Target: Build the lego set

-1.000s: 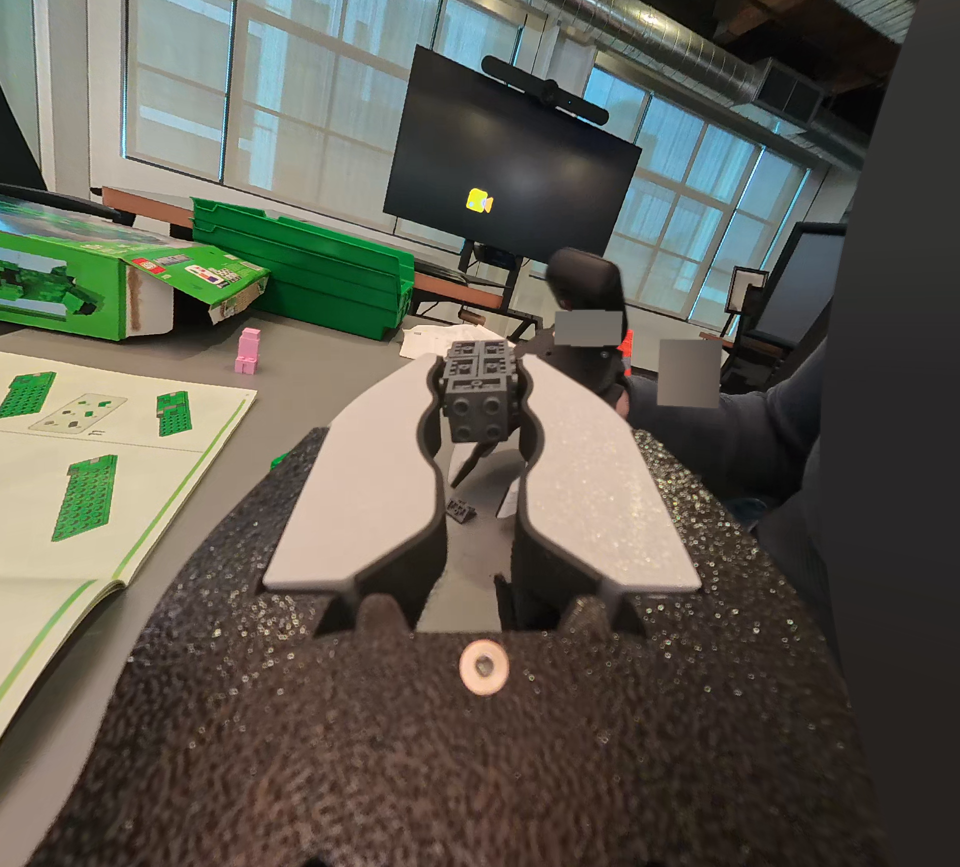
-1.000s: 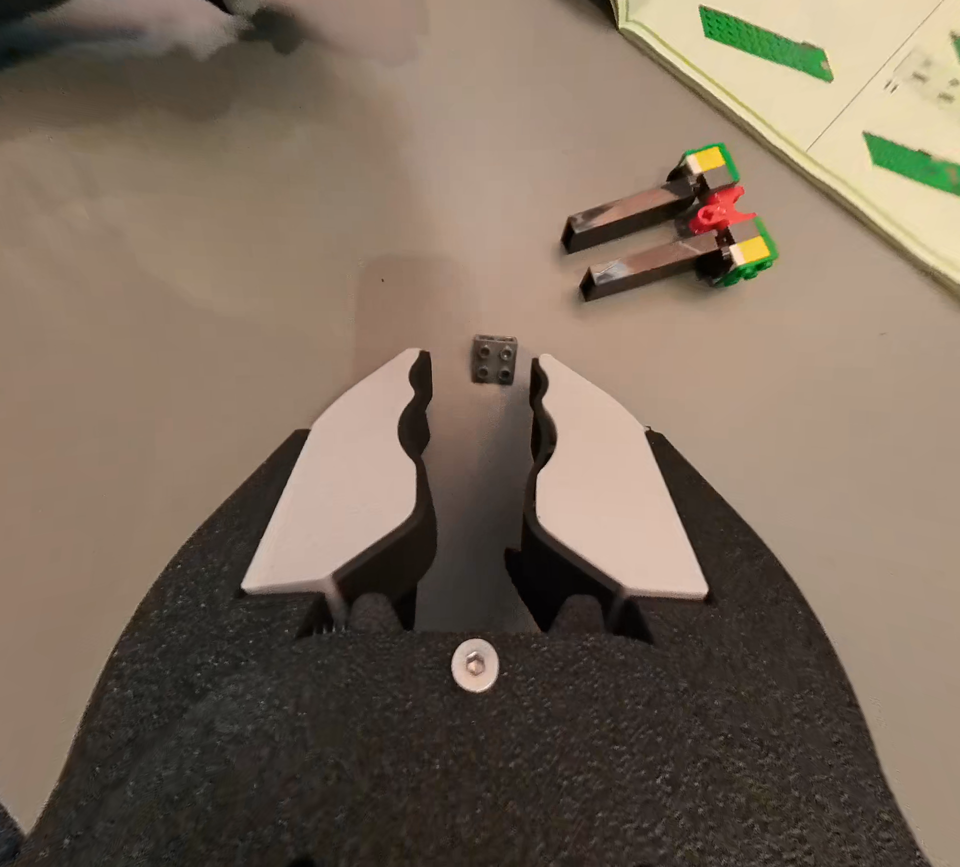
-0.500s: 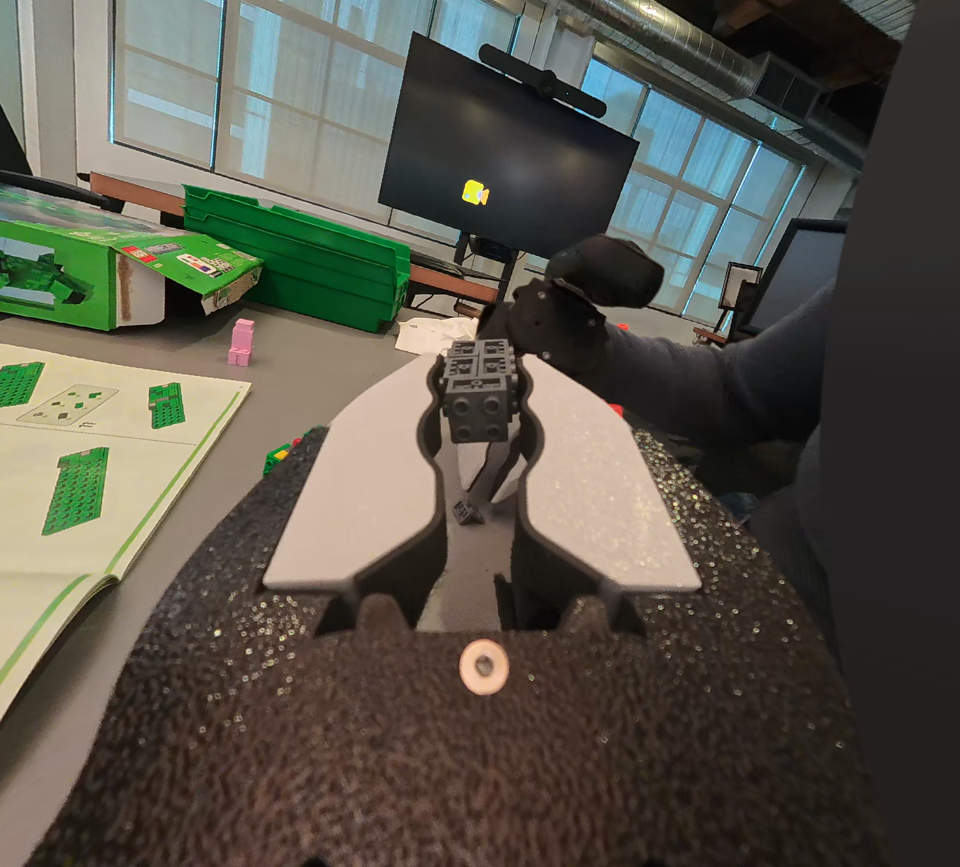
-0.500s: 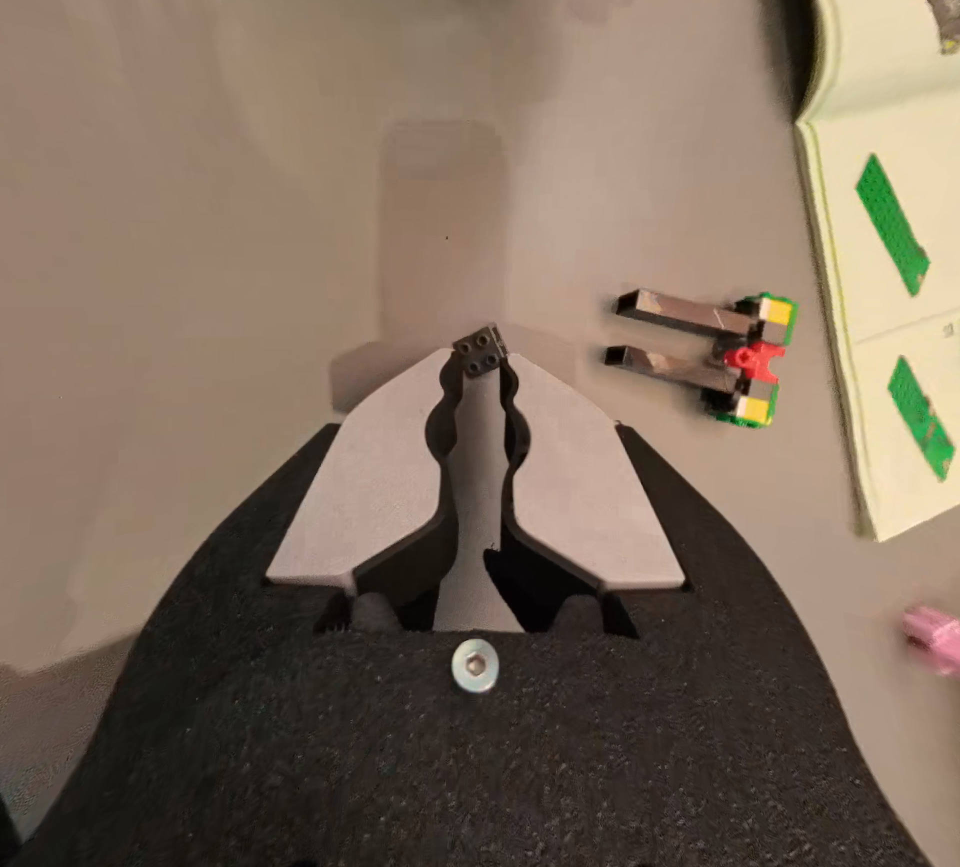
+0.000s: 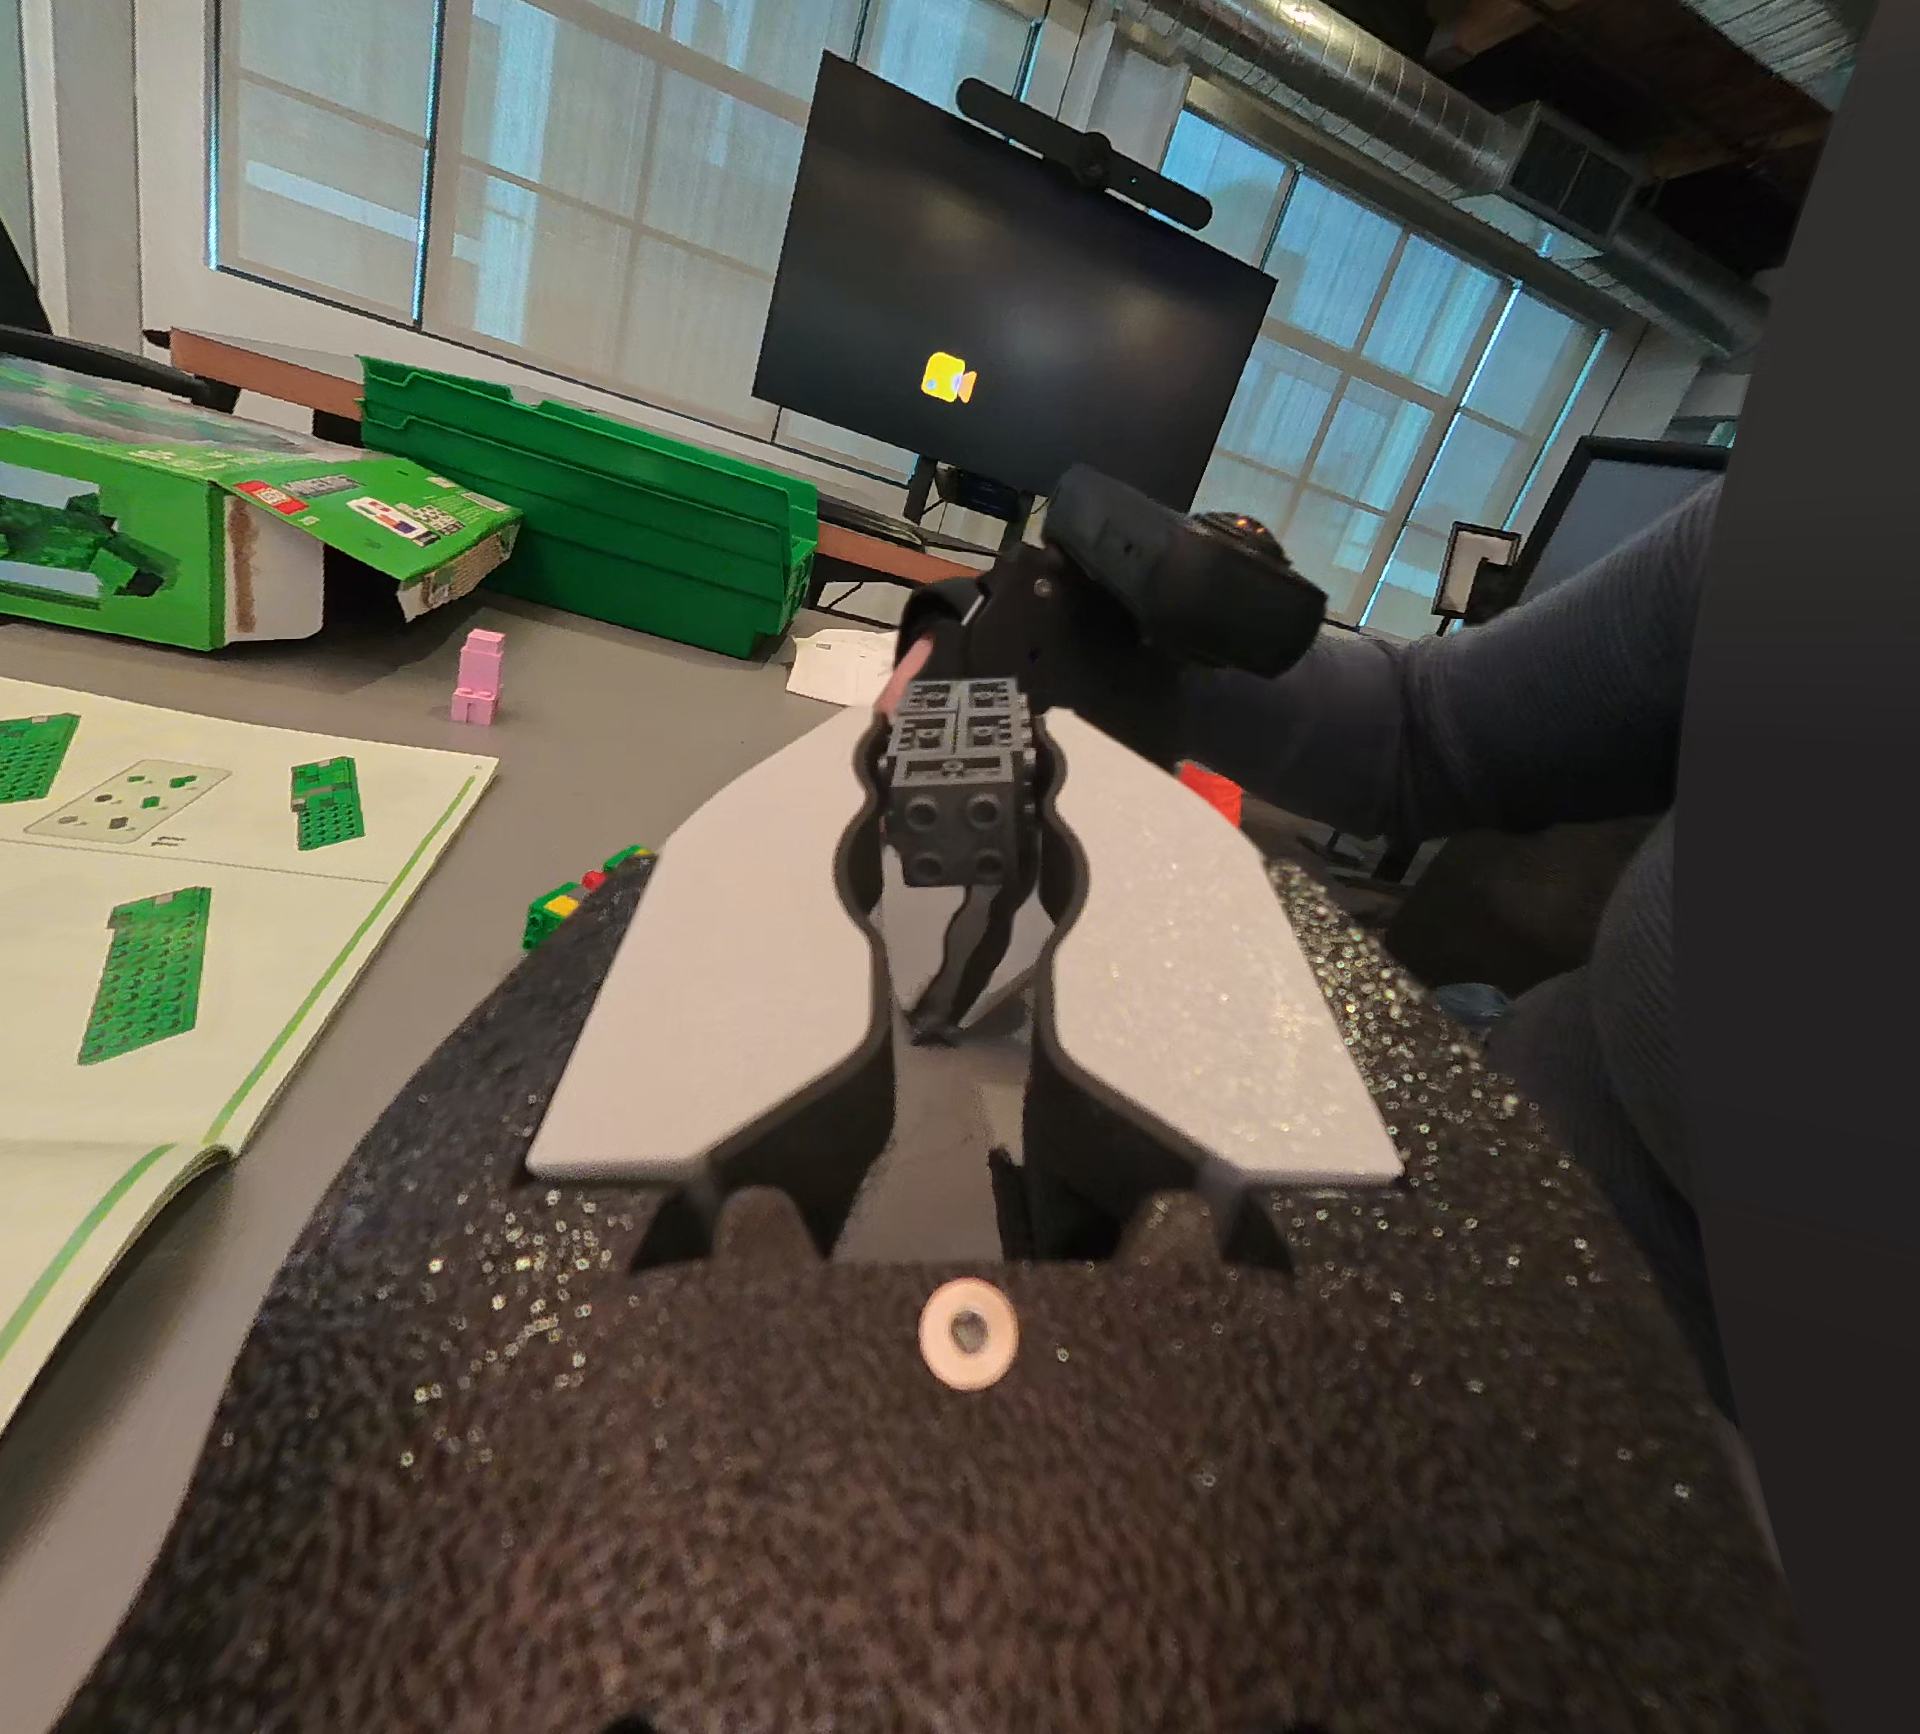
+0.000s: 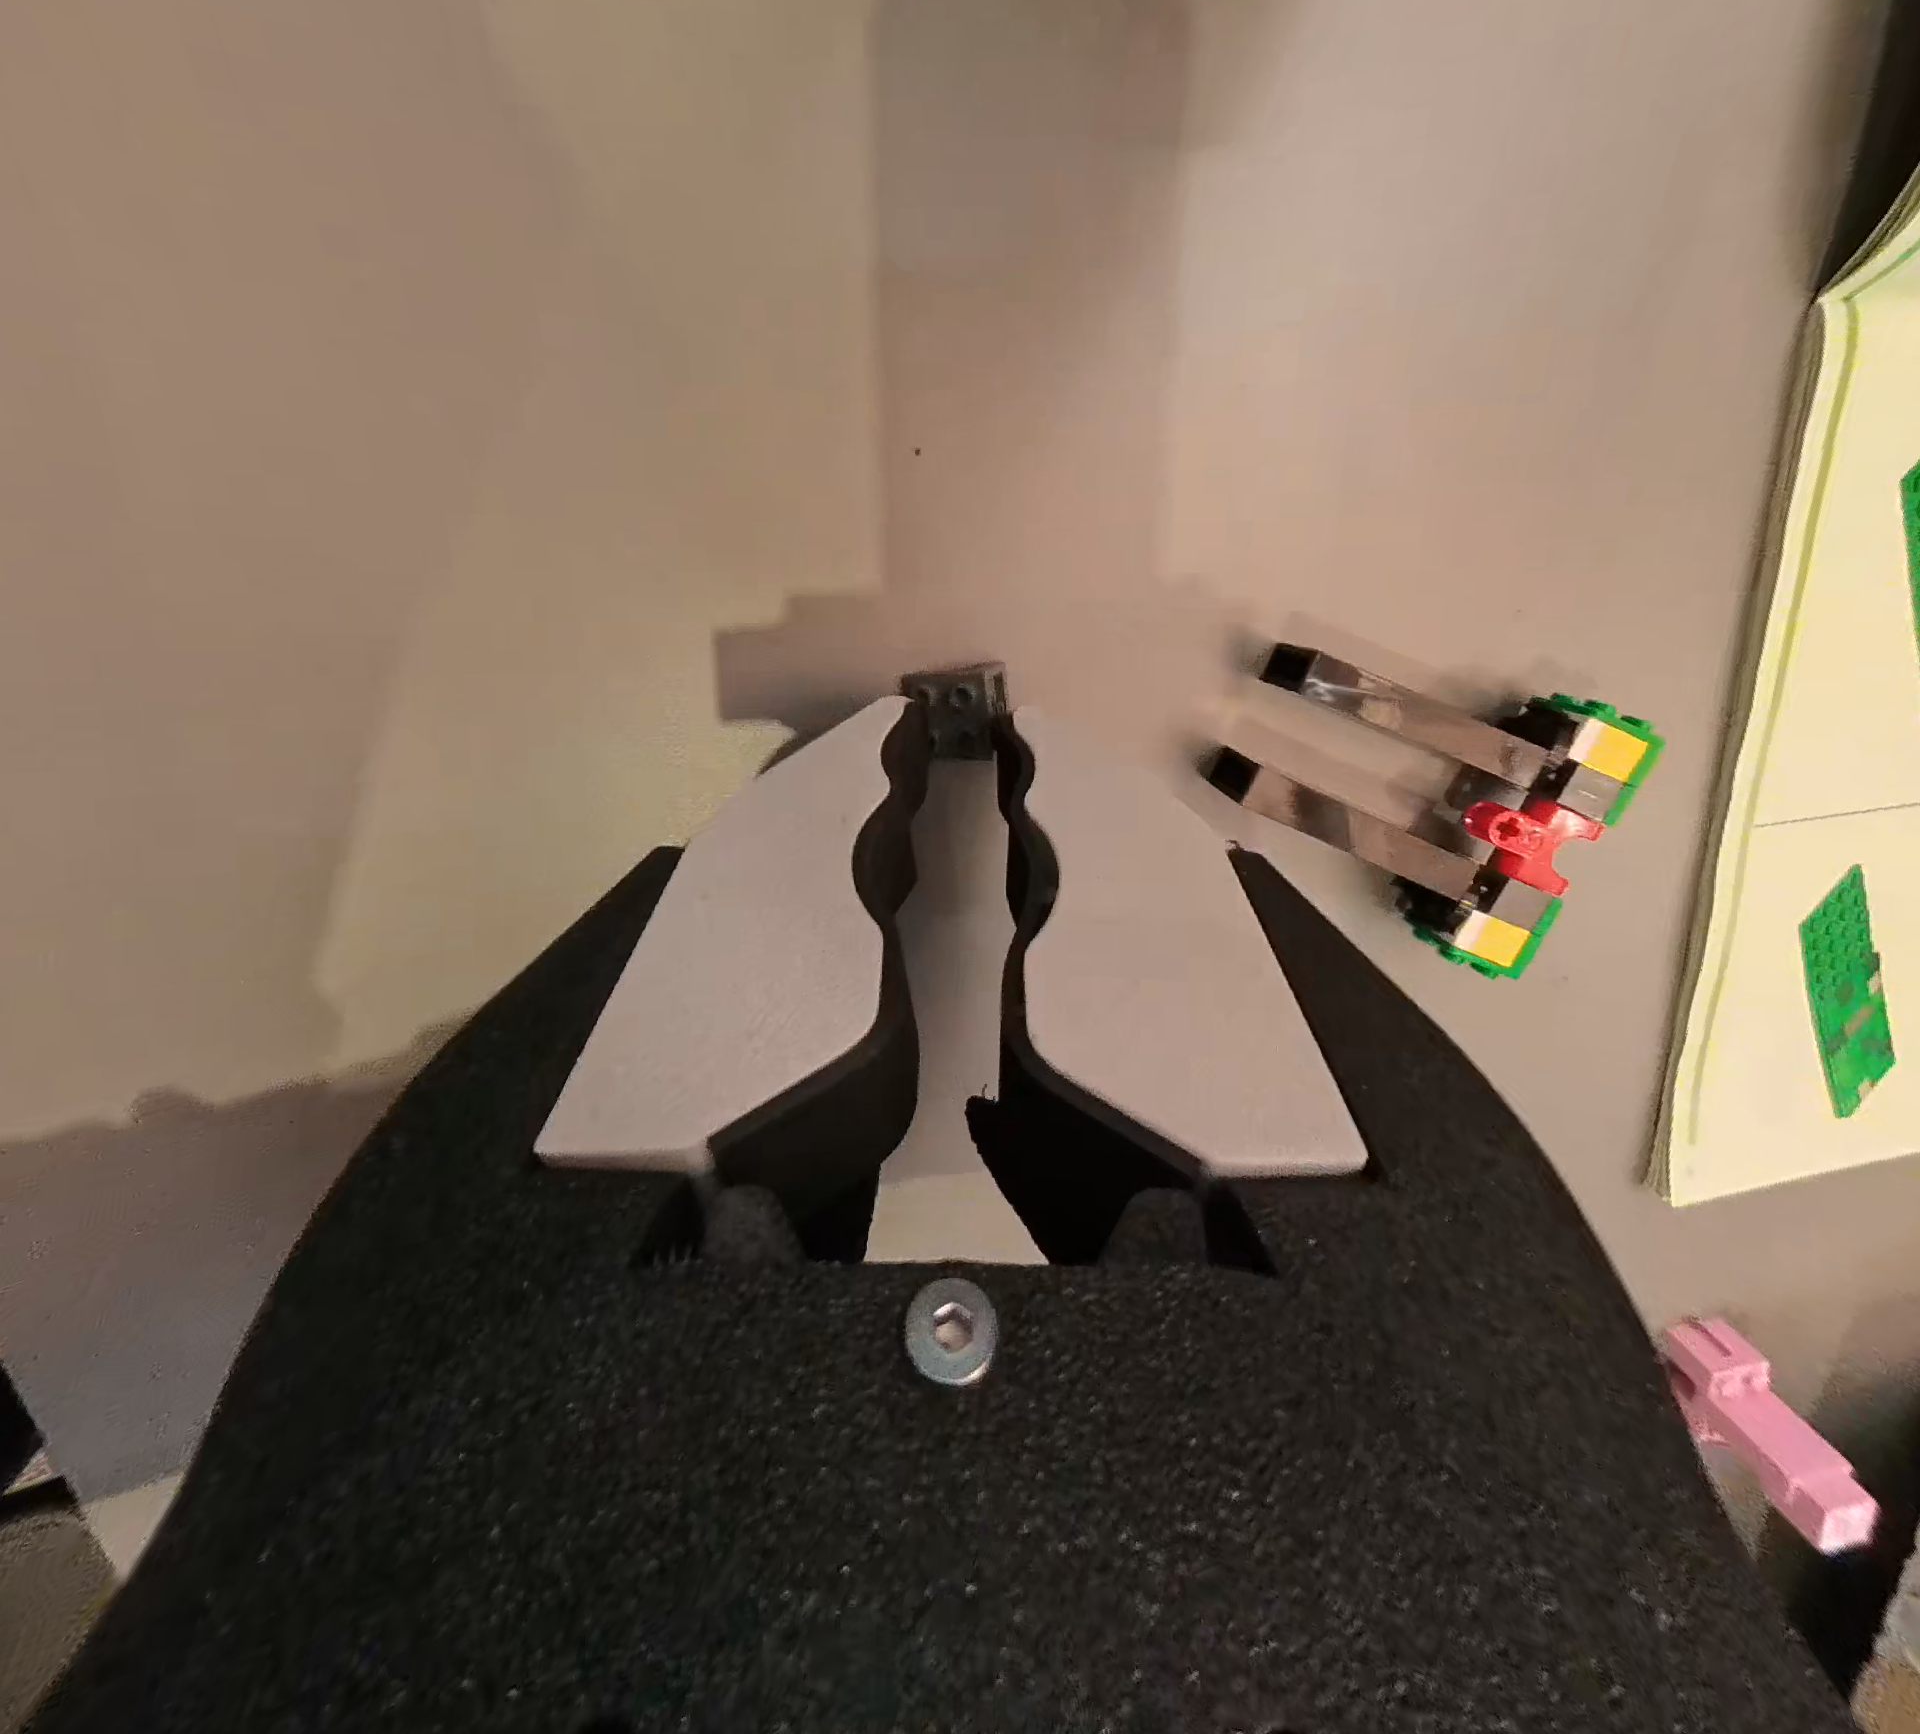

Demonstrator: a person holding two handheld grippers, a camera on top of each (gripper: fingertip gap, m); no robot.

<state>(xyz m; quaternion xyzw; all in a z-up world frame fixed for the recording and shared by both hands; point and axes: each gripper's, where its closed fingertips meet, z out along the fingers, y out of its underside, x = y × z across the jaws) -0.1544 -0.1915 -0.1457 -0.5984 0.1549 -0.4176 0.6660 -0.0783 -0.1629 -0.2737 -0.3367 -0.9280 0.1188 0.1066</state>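
Holding: left gripper (image 5: 958, 775) clenched on a dark grey block assembly (image 5: 956, 785), centre of the left wrist view, studs facing the camera.
Carrying: right gripper (image 6: 961, 718) pinches a small dark grey piece (image 6: 958, 708) at its tips, centre of the right wrist view, above the grey table (image 6: 416, 334).
Key relation: in the left wrist view the right gripper (image 5: 1091, 583) sits just behind and right of the block, so the small piece probably goes onto its far side.
Table, left to right: open instruction booklet (image 5: 156, 905), green box (image 5: 156, 541), pink figure (image 5: 478, 676), green bins (image 5: 623, 531).
Loose build: twin black beams with green-yellow ends (image 6: 1455, 801), right of the right gripper.
Room: dark screen (image 5: 997, 354), tall windows.
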